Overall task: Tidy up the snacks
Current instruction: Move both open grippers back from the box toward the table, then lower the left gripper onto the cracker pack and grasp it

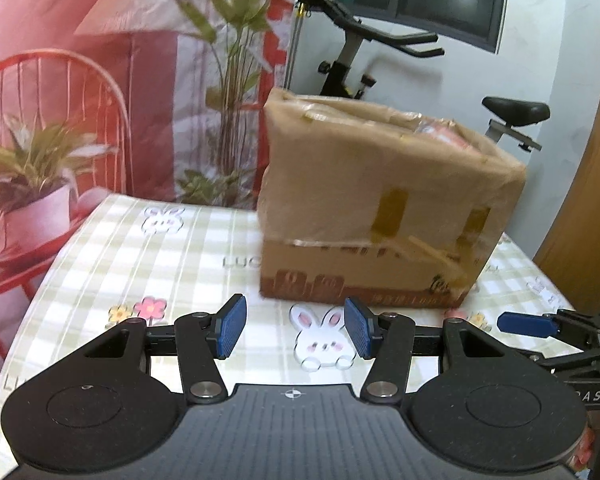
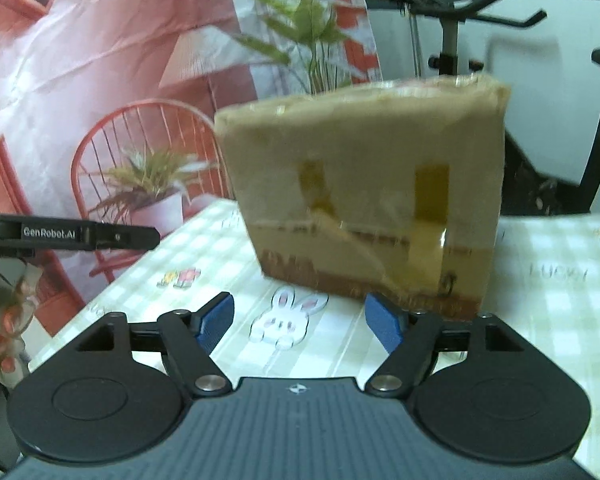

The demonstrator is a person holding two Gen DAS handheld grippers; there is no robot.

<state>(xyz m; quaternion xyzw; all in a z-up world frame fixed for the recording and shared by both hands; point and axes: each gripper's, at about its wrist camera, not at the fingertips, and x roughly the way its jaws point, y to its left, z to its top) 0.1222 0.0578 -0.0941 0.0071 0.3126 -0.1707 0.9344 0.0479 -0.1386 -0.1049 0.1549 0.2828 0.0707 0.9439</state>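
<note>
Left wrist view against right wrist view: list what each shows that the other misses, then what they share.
Only the left wrist view: the bike saddle, a wooden door edge and the right tongs entering from the right.
Only the right wrist view: the left tongs side-on, and fingers gripping the handle.
Both: the taped cardboard box on the checked tablecloth and its rabbit print.

left wrist: low, near, faces cardboard box (image 1: 380,208) | right wrist: likewise from right | shared: box, tablecloth (image 2: 560,280)
</note>
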